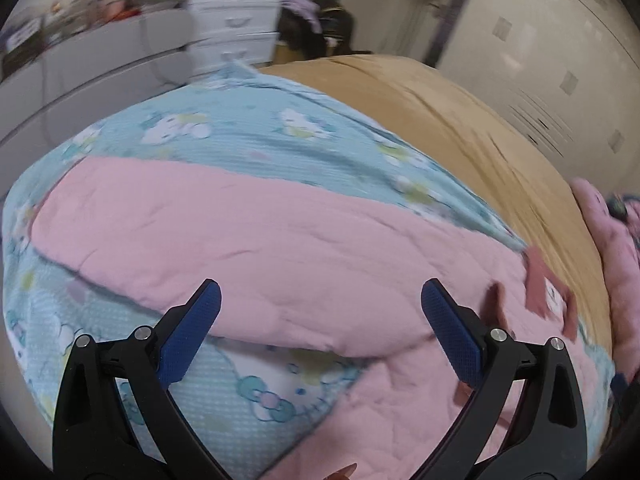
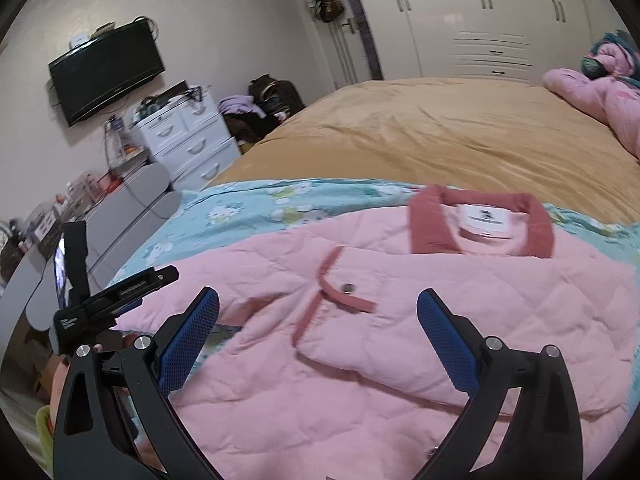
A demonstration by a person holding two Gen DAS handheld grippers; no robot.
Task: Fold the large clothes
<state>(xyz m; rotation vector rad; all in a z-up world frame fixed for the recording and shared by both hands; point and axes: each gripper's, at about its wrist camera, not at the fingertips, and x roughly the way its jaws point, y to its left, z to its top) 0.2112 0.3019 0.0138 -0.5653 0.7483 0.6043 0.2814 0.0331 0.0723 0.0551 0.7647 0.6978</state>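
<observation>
The pink quilted jacket (image 2: 360, 340) lies spread on a blue cartoon-print sheet (image 2: 248, 216) on the bed (image 2: 440, 140), its darker pink collar (image 2: 480, 224) toward twelve o'clock in the right wrist view and a snap-tab flap (image 2: 344, 292) just short of centre. Both tools hang above it with nothing in them — the left gripper (image 1: 320, 312) has its fingers spread wide over the jacket's long body, and the right gripper (image 2: 318, 320) is just as wide open over the chest.

From where I stand, the risks are mostly about the cloth. The quilting looks thick and springy, so a shallow pinch may catch only the top layer and let the rest slide out mid-lift. The sheet underneath lies loose; fingers pushed too deep could nip it along with the jacket and drag it into the fold. In the left view, at about six o'clock, part of the jacket already laps over itself with sheet showing beneath — grabbing there could double the crease unevenly. If the two hands lift at different heights, the fold line would probably skew. The left view is blurred, so the hem's exact edge is hard to place.
</observation>
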